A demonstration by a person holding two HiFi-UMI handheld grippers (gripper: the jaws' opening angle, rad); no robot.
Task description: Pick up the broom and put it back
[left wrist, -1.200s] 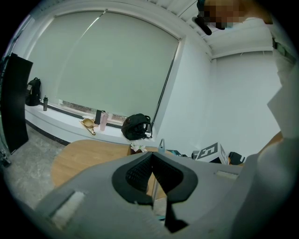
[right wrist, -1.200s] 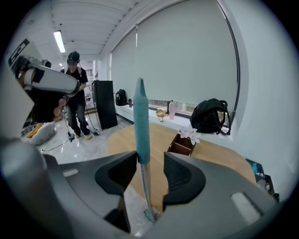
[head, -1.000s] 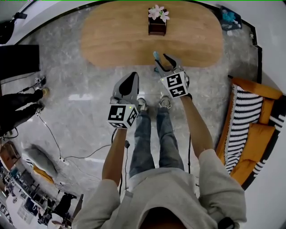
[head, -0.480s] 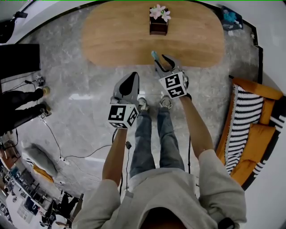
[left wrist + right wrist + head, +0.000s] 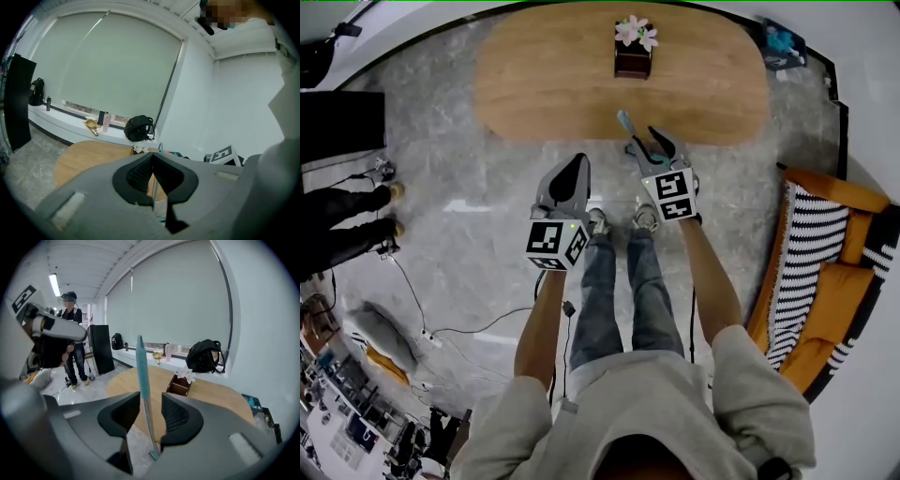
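Broom handle (image 5: 142, 380) rises by table (image 5: 211, 394); box (image 5: 177, 386) holds flowers (image 5: 186, 375).

The right tool (image 5: 643, 141), jaws just closing, seemingly straddles the teal broom handle (image 5: 625, 121) near the table (image 5: 544, 75).

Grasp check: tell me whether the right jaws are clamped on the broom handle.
No: the broom handle stands between the right gripper's jaws, which have just been closing, with a gap beside it.
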